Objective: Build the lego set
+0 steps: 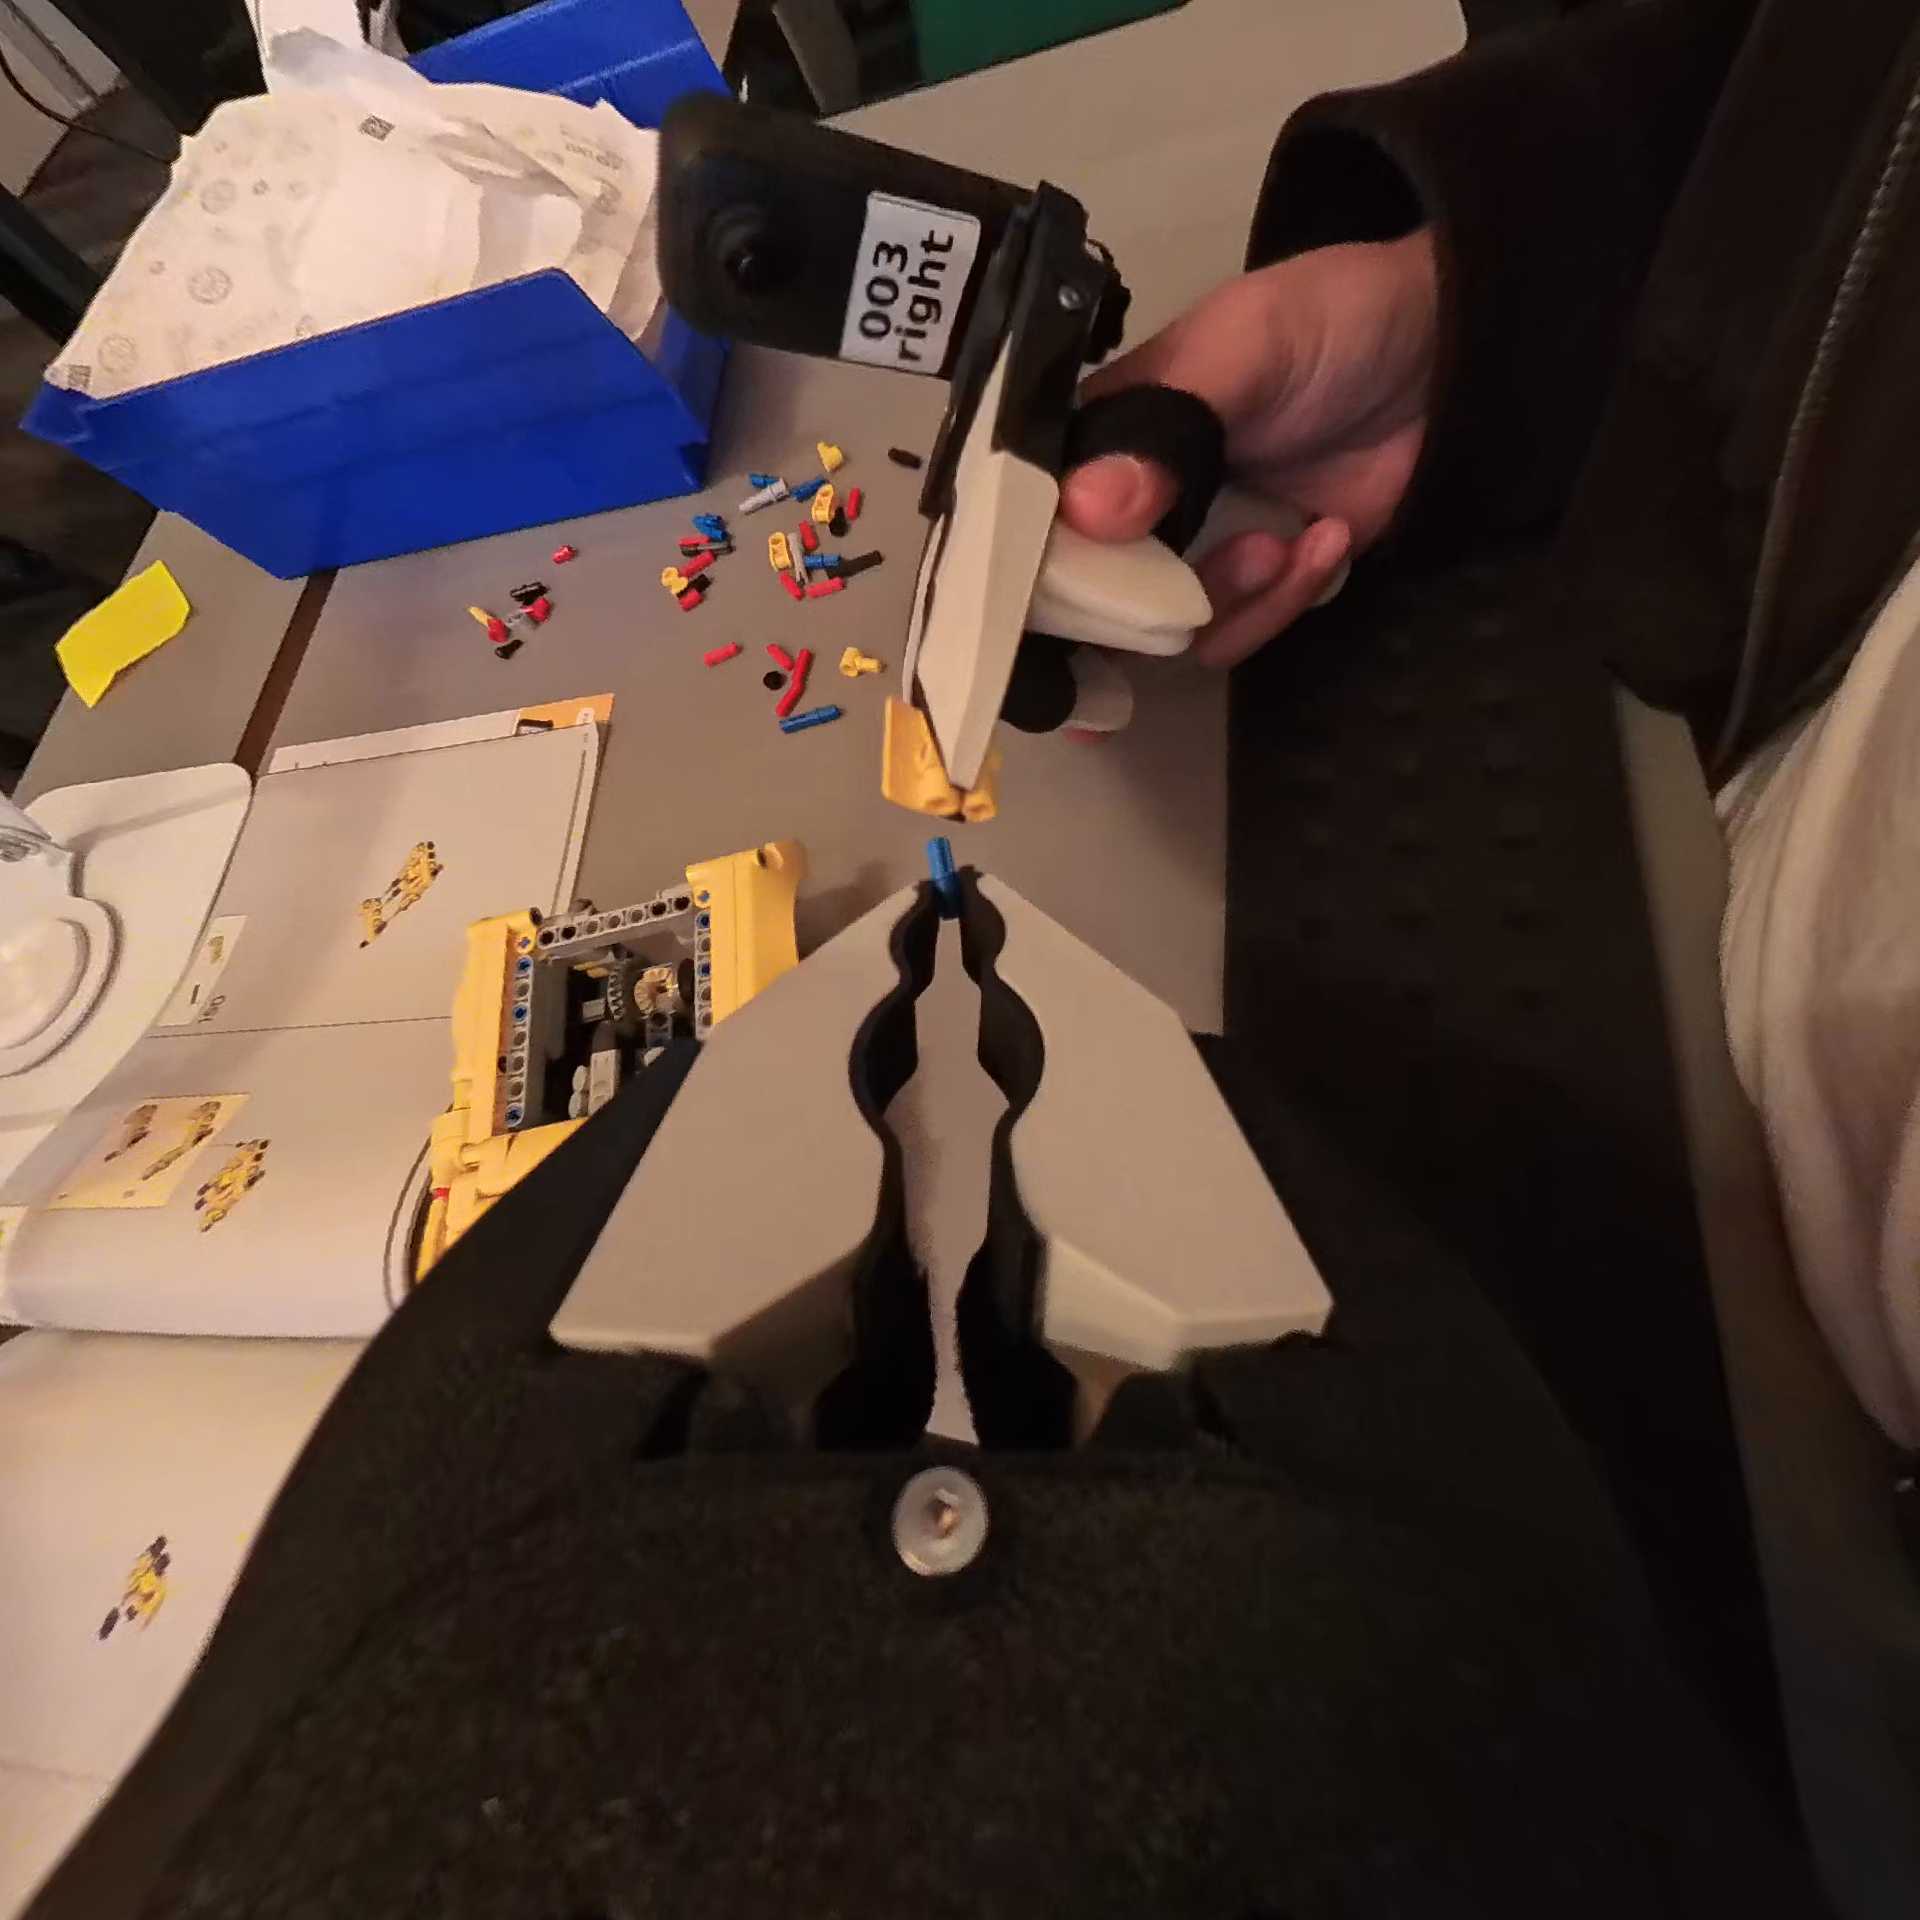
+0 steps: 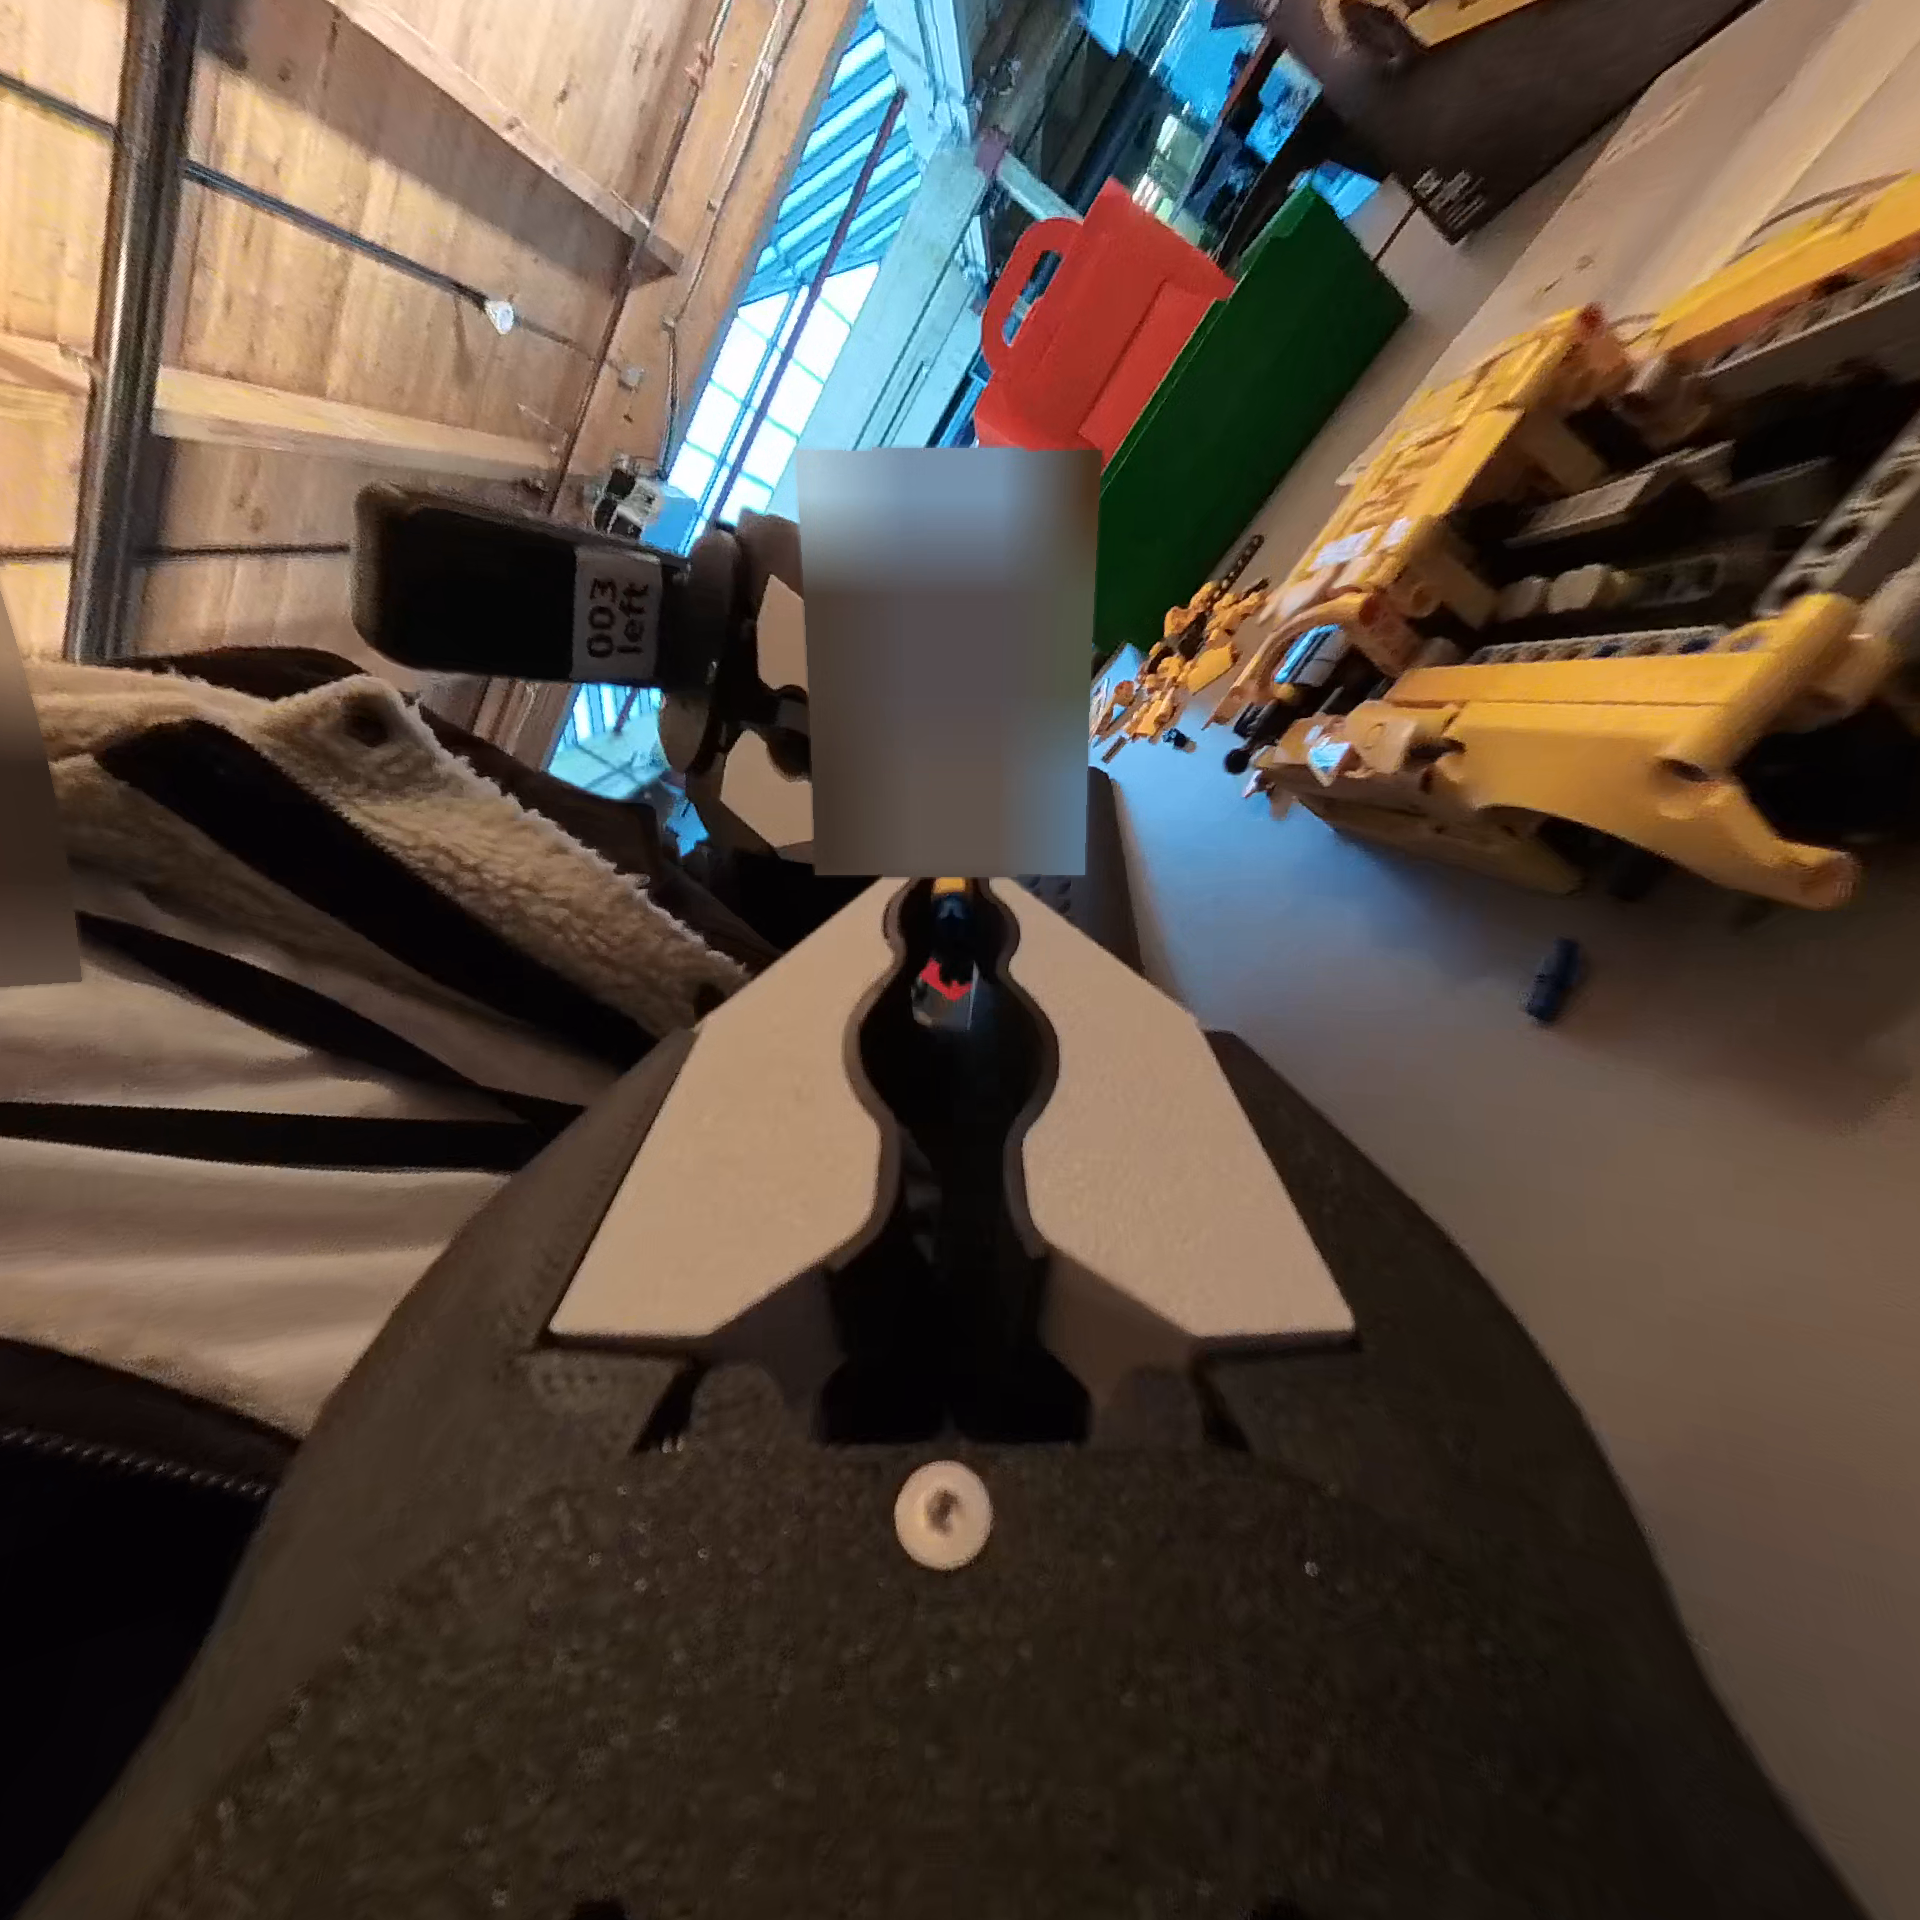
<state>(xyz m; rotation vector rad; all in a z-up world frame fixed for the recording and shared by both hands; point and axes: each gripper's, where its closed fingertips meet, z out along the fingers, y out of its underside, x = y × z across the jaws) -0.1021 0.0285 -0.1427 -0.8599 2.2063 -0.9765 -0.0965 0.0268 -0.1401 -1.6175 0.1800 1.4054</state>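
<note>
Blue pin (image 1: 941, 871), smooth plastic cylinder, pinched at left gripper (image 1: 948, 896) tips, frame centre. Just above, right gripper (image 1: 951, 774) clamping glossy yellow piece (image 1: 920, 764). Left of centre, boxy yellow-grey chassis (image 1: 613, 997).

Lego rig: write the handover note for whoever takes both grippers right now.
Left gripper: shut on a blue pin, tip pointing up at the right gripper.
Right gripper: shut on a yellow piece, held above the table just over the pin.
Yellow model: partly built, lying on the instruction booklet. Loose pins are scattered beyond it, near the blue bin.
Left to do: likely push the pin into the yellow piece, then continue the build.
</note>
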